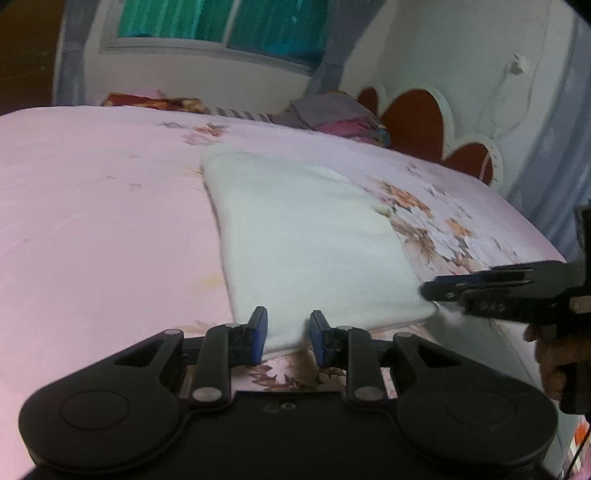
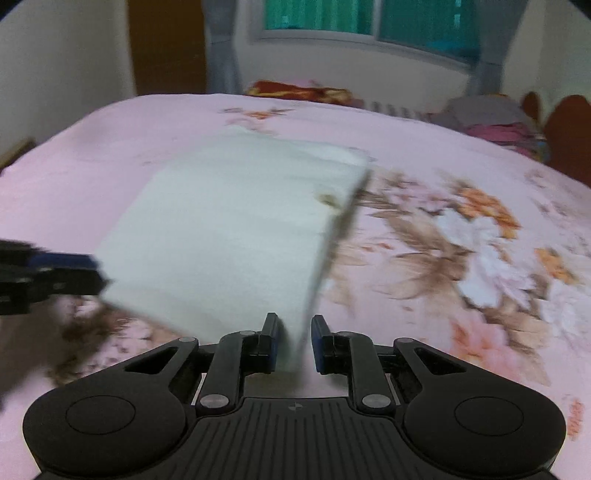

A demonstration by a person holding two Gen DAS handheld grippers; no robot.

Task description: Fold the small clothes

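A white folded garment (image 1: 303, 236) lies on the pink floral bedsheet (image 1: 92, 206). My left gripper (image 1: 288, 332) is open, its blue pads on either side of the garment's near edge. My right gripper (image 2: 294, 339) is open around the garment's (image 2: 236, 229) near right corner, with the cloth between the pads. The right gripper also shows in the left wrist view (image 1: 443, 290) at the garment's right corner. The left gripper shows blurred in the right wrist view (image 2: 74, 269) at the garment's left edge.
A pile of clothes (image 1: 332, 116) and a red patterned cloth (image 1: 147, 101) lie at the bed's far side. A red and white headboard (image 1: 417, 114) stands at the right. A window (image 1: 221, 26) is in the far wall.
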